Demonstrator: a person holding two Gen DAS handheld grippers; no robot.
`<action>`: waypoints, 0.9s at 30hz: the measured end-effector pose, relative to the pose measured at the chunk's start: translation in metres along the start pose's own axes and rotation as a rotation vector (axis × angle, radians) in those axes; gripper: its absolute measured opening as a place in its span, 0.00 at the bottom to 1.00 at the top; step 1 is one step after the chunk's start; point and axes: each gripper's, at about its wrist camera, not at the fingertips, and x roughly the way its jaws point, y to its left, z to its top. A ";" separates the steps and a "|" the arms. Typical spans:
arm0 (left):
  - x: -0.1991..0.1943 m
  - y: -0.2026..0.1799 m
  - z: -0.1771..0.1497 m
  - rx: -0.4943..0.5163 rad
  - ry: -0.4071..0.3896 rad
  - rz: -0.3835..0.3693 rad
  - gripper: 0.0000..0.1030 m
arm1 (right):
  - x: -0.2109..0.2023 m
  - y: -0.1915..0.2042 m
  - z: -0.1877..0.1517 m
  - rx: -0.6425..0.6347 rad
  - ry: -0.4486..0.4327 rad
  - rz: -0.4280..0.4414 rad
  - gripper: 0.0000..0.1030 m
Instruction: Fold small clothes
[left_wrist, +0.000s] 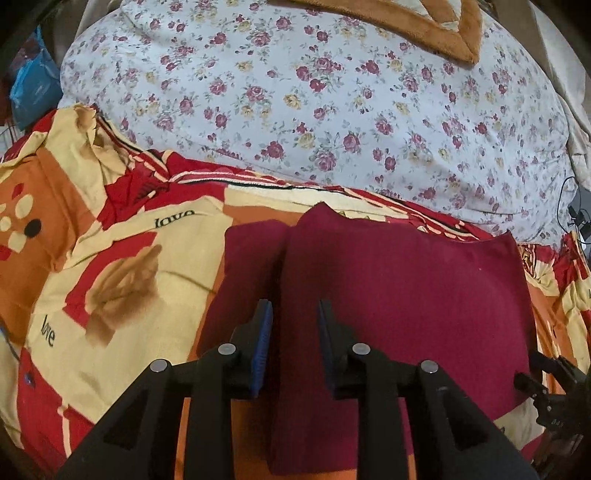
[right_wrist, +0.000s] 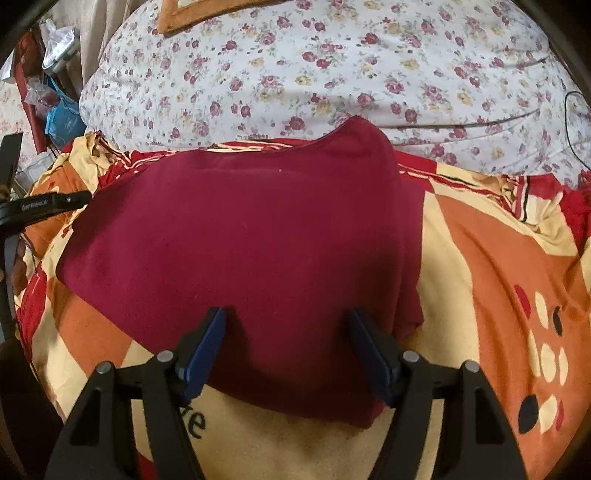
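Note:
A dark red garment (left_wrist: 388, 295) lies spread flat on the patterned bedsheet (left_wrist: 110, 258), with a fold running along its left part. My left gripper (left_wrist: 295, 321) hovers over that fold near the garment's near left edge, jaws a little apart and holding nothing. In the right wrist view the same garment (right_wrist: 258, 229) fills the middle. My right gripper (right_wrist: 288, 325) is wide open over its near edge and holds nothing. The right gripper's body shows at the far right of the left wrist view (left_wrist: 554, 391).
A white floral quilt (left_wrist: 332, 92) bulges behind the garment. An orange blanket (left_wrist: 424, 22) lies at the top. Blue bags and clutter (right_wrist: 59, 114) sit off the bed at the left. A black cable (right_wrist: 572, 122) lies at the right.

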 end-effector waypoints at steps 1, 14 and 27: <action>-0.001 0.001 -0.002 -0.003 0.001 -0.004 0.14 | 0.000 -0.001 0.000 0.009 -0.001 0.010 0.75; -0.003 0.010 -0.017 -0.051 0.038 -0.029 0.23 | 0.008 0.012 -0.004 -0.044 -0.002 0.028 0.96; -0.010 0.047 -0.025 -0.232 0.046 -0.181 0.31 | -0.003 0.022 0.010 -0.047 -0.059 0.076 0.75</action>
